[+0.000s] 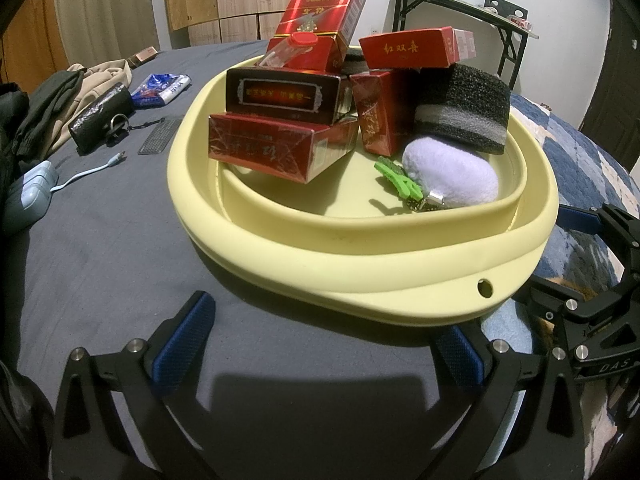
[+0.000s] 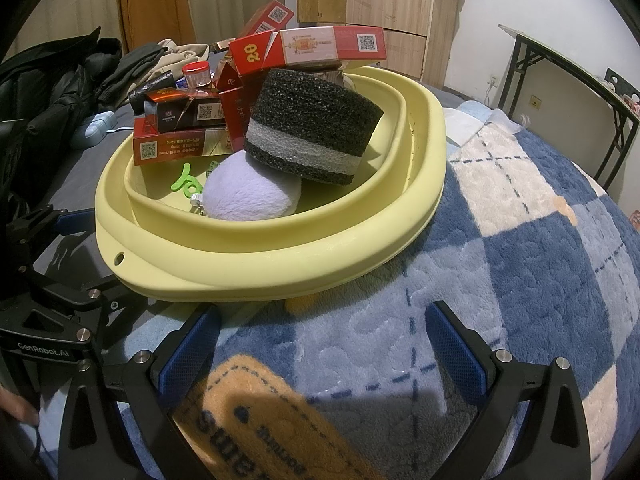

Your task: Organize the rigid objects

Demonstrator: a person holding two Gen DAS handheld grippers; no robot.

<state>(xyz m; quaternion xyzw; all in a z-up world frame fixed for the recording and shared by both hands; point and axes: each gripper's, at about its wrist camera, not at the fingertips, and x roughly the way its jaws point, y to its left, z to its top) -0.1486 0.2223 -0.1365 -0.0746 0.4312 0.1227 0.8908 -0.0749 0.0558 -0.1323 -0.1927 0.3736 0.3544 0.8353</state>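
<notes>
One pale yellow basin sits on the bed, holding at least six red cartons, though the heap may hide more. Also in it are one black-and-grey foam block, one lilac plush pouch, one green clip and one red-capped clear bottle. Outside it lie one blue-and-white packet and one comb.

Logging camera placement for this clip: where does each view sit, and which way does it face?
Left wrist: on the left gripper, jaws open over the grey sheet, facing the yellow basin; the right gripper shows at its right edge.
Right wrist: on the right gripper, jaws open over the checked blanket, facing the basin from its other side; the left gripper shows at left.
Shared: basin, red boxes, foam roll, plush.
</notes>
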